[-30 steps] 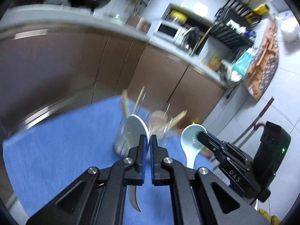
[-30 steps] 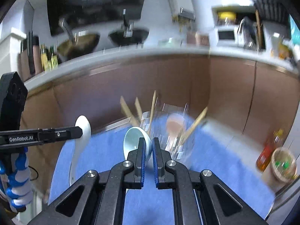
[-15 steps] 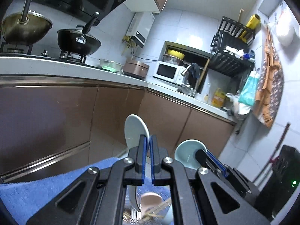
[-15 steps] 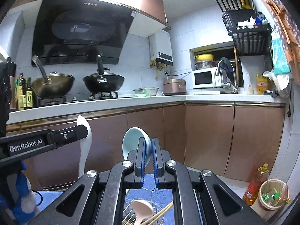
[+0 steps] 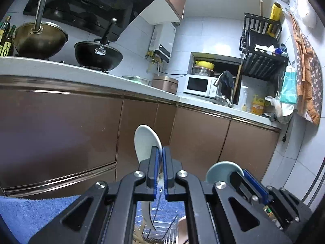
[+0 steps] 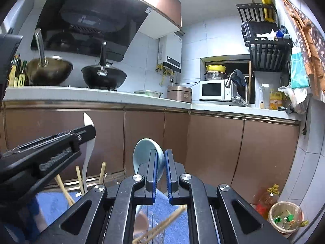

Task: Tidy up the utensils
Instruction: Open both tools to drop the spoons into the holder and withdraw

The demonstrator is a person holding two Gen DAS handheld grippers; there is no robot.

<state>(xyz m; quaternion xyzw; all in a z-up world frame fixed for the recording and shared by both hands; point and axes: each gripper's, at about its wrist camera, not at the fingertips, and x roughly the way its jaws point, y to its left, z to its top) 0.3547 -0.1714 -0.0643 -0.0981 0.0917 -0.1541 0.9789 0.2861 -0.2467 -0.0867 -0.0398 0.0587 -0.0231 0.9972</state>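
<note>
My left gripper (image 5: pixel 159 152) is shut on a white ceramic spoon (image 5: pixel 144 142), bowl up, handle hanging down between the fingers. My right gripper (image 6: pixel 160 155) is shut on a pale blue ceramic spoon (image 6: pixel 145 152), bowl up. The blue spoon also shows in the left wrist view (image 5: pixel 221 171), and the white spoon in the right wrist view (image 6: pixel 89 140). Below the grippers stand clear glass holders (image 6: pixel 154 223) with wooden chopsticks (image 6: pixel 160 225) and a pinkish spoon (image 6: pixel 141 222), on a blue towel (image 5: pixel 34 213). More chopsticks (image 6: pixel 65 191) stick up at the left.
Brown cabinet fronts (image 6: pixel 213 148) and a white counter (image 6: pixel 101 96) with two woks (image 6: pixel 103 75), a rice cooker (image 6: pixel 179 93) and a microwave (image 6: pixel 213 90) lie ahead. A waste bin (image 6: pixel 285 216) and an oil bottle (image 6: pixel 268 199) stand on the floor at the right.
Both grippers have tilted upward with their spoons. The holders and the towel have dropped from mid-frame to the bottom edge of both views, and the kitchen wall now fills them.
</note>
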